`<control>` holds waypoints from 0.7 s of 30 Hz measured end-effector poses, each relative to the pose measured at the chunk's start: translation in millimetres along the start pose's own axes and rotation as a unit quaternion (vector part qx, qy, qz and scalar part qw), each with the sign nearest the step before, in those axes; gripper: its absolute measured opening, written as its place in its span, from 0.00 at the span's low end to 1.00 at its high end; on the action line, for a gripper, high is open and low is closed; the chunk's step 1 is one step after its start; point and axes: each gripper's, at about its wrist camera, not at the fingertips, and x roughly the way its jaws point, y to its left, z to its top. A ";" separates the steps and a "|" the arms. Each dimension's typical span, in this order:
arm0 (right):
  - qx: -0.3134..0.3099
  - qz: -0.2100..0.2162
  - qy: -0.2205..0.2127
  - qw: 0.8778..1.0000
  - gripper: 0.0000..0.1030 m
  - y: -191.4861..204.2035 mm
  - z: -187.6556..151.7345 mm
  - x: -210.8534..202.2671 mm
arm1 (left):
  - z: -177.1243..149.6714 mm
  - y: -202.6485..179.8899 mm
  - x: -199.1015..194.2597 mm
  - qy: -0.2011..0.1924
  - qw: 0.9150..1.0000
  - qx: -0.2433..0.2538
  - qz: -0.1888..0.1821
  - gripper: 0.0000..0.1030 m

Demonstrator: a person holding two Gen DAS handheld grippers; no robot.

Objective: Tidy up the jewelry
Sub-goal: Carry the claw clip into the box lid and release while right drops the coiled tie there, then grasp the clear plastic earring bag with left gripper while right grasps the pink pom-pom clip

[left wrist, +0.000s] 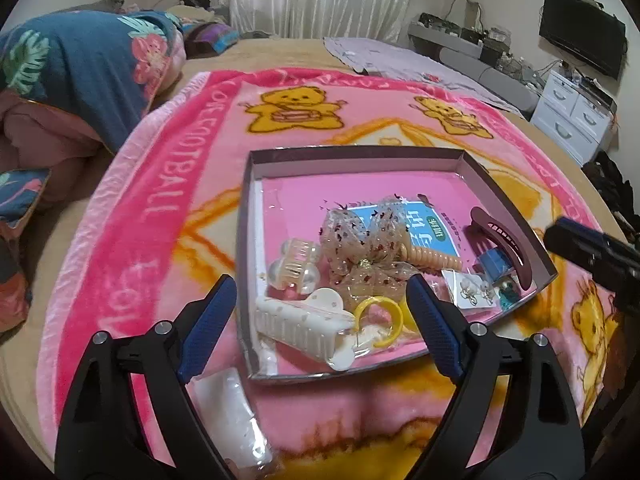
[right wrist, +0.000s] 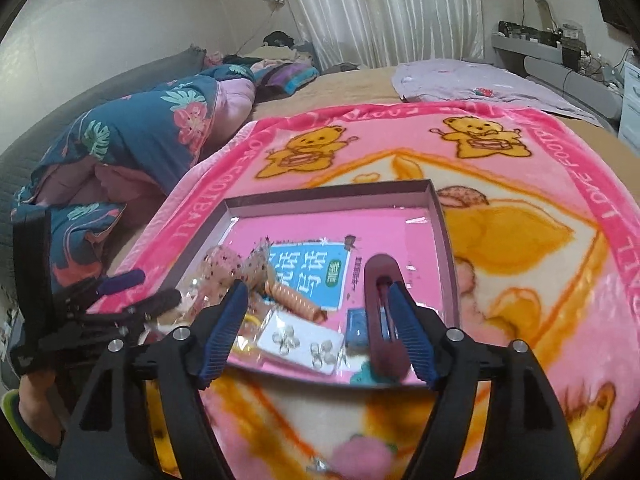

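Jewelry is sitting piled in the tray [left wrist: 508, 200], mid-frame in both views. Left gripper [left wrist: 320, 304] is hovering wide over the white clip [left wrist: 296, 324], holding nothing; closing risks snagging the yellow ring [left wrist: 380, 316]. Right gripper [right wrist: 316, 320] is gaping beside the maroon clip [right wrist: 384, 312], risking nudging it out.

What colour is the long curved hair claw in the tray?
Dark maroon hair claw, clearest in the right wrist view.

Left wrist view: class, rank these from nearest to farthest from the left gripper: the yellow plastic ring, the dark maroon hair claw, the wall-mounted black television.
1. The yellow plastic ring, between the left gripper fingers, in the tray's near part.
2. The dark maroon hair claw, by the tray's right wall.
3. The wall-mounted black television, far upper right.
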 end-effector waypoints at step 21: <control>0.001 -0.026 0.075 0.997 0.79 -8.1 -70.0 -8.8 | -46.3 57.5 -34.5 0.030 0.995 -0.083 0.042 0.87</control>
